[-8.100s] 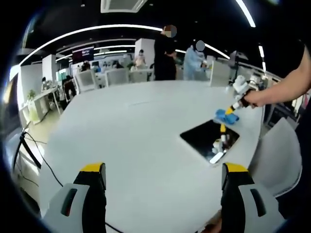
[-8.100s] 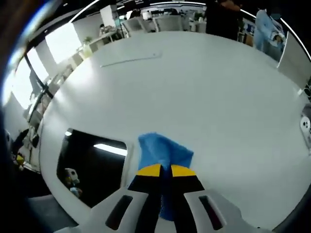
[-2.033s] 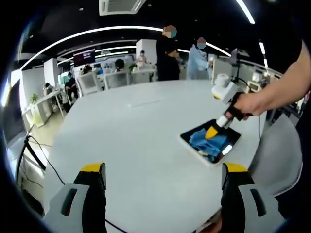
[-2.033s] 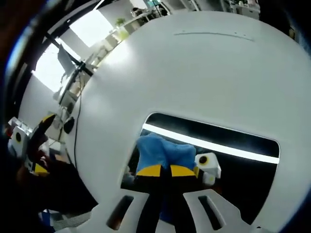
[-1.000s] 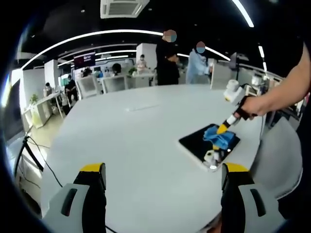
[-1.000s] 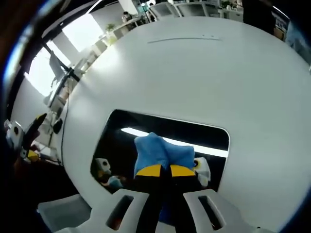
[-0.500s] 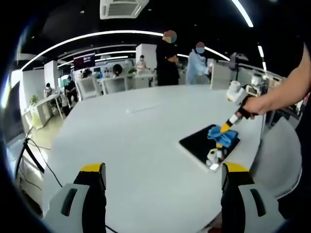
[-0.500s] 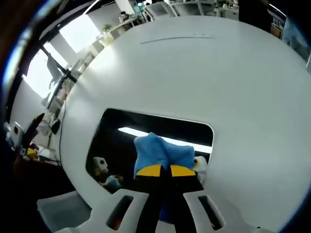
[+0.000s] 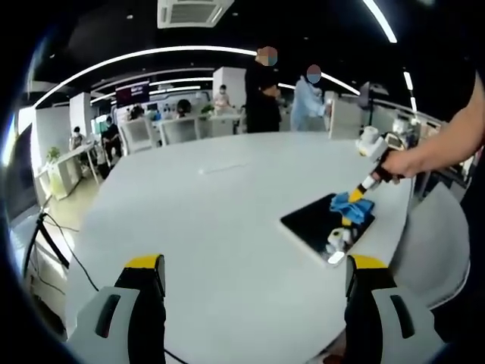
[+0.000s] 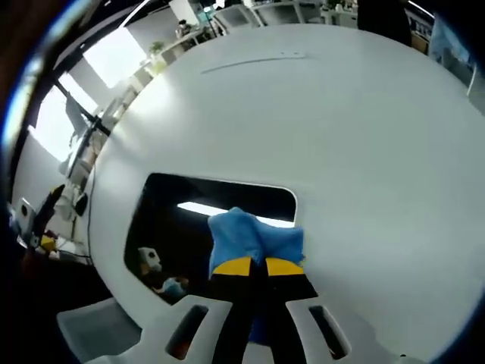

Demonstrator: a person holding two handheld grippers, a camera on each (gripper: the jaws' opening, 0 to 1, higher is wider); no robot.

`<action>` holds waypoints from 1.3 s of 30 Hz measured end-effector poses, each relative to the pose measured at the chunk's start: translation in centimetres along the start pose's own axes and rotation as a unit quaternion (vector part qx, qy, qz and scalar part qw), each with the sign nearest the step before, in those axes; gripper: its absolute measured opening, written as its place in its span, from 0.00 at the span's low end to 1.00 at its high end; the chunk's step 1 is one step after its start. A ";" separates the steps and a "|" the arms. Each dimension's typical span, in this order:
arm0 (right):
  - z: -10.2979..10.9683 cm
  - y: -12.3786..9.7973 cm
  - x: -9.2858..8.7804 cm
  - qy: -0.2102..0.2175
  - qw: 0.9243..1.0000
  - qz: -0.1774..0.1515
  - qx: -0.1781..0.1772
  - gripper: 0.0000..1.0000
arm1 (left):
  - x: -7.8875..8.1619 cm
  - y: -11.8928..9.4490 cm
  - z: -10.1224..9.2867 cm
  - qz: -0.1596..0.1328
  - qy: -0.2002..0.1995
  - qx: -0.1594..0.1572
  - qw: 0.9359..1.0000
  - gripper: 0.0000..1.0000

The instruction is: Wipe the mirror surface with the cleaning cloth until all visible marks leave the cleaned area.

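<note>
A dark rectangular mirror [image 9: 314,224] [image 10: 170,220] lies flat near the right edge of the round white table [image 9: 212,220]. My right gripper [image 10: 251,267] is shut on a blue cleaning cloth [image 10: 254,239], which rests at the mirror's edge and partly on the table. In the left gripper view the same cloth [image 9: 352,203] sits at the mirror's far corner under the right gripper [image 9: 356,196], held by a person's hand [image 9: 398,161]. My left gripper [image 9: 250,265] stands open over the table's near edge, well left of the mirror, with nothing between its jaws.
The mirror reflects a ceiling light strip [image 10: 227,213] and the gripper. Several people [image 9: 261,91] and office chairs [image 9: 186,125] stand beyond the table's far side. A grey chair [image 9: 439,250] is at the right. Cables [image 9: 42,235] run on the floor at left.
The right gripper has drawn the cloth across the mirror toward its far right corner; the cloth now overlaps the mirror's edge. The left gripper has stayed put.
</note>
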State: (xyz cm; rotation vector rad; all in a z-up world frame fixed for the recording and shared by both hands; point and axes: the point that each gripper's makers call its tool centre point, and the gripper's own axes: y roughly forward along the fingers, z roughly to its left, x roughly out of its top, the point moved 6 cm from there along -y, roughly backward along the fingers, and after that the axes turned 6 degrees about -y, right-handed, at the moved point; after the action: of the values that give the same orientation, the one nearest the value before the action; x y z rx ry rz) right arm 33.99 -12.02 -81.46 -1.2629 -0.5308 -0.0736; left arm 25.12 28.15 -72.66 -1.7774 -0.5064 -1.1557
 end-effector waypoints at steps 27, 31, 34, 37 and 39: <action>-1.4 -0.1 -0.1 0.010 1.000 0.003 -0.007 0.00 | 1.1 0.7 0.1 -0.022 -0.006 0.003 1.000 1.00; -1.4 -0.2 -0.2 0.007 1.000 0.001 -0.005 0.00 | 1.2 0.8 0.0 -0.022 0.001 0.002 1.000 1.00; -1.4 -0.2 -0.2 0.011 1.000 0.000 -0.004 0.00 | 1.6 0.7 -0.3 -0.037 0.015 -0.002 0.999 1.00; -1.4 -0.2 -0.2 0.010 1.000 0.002 -0.004 0.00 | 1.7 0.8 -0.4 -0.032 0.017 0.000 0.999 1.00; -1.5 -0.2 -0.2 0.013 1.000 0.002 -0.002 0.00 | 1.7 0.8 -0.4 -0.035 0.013 0.000 0.999 1.00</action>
State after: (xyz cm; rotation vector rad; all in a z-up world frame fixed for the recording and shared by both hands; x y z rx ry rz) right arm 34.30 -13.46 -81.69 -1.2660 -0.5061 -0.0868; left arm 26.34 27.20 -71.48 -1.7556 -0.5564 -1.2251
